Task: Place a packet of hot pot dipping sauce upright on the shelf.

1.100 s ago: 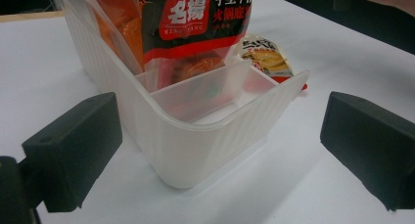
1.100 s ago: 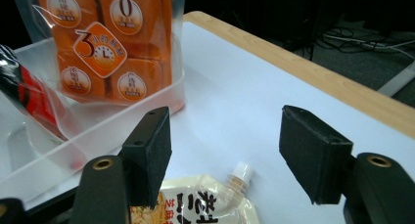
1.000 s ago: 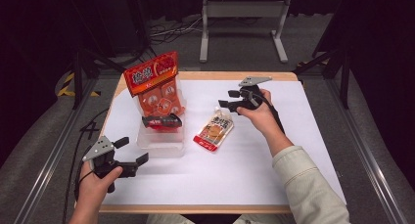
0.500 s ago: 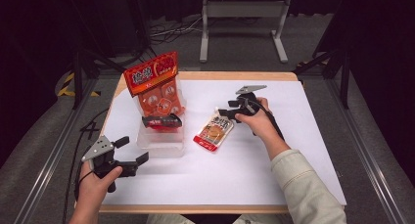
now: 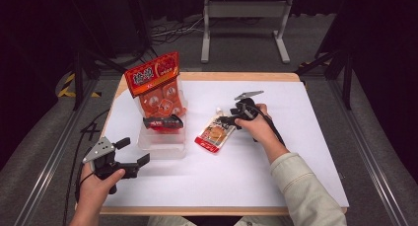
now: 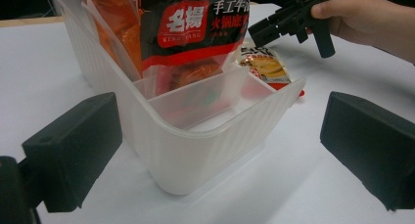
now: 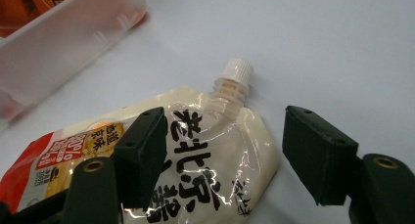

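A cream spouted pouch (image 5: 214, 133) with a white cap (image 7: 239, 70) lies flat on the white table. My right gripper (image 5: 230, 119) hangs low over its spout end. It is open and has just opened a little. In the right gripper view (image 7: 230, 155) one jaw is above the pouch (image 7: 195, 175) and the other stands off its edge. A clear plastic bin (image 5: 162, 146) holds a tall orange packet (image 5: 156, 85) and a black-and-red packet (image 5: 162, 122). My left gripper (image 5: 134, 151) rests open at the bin's near-left corner (image 6: 222, 150), nothing between its jaws.
The white sheet (image 5: 296, 152) covers the wooden table. Bare surface lies right of and in front of the pouch. In the left gripper view the bin (image 6: 195, 155) stands close ahead, with the pouch (image 6: 264, 65) and the other hand's gripper (image 6: 279, 23) beyond it.
My right hand has come down and slightly nearer, bringing its gripper low over the pouch's spout end. The left gripper and the packets have not moved.
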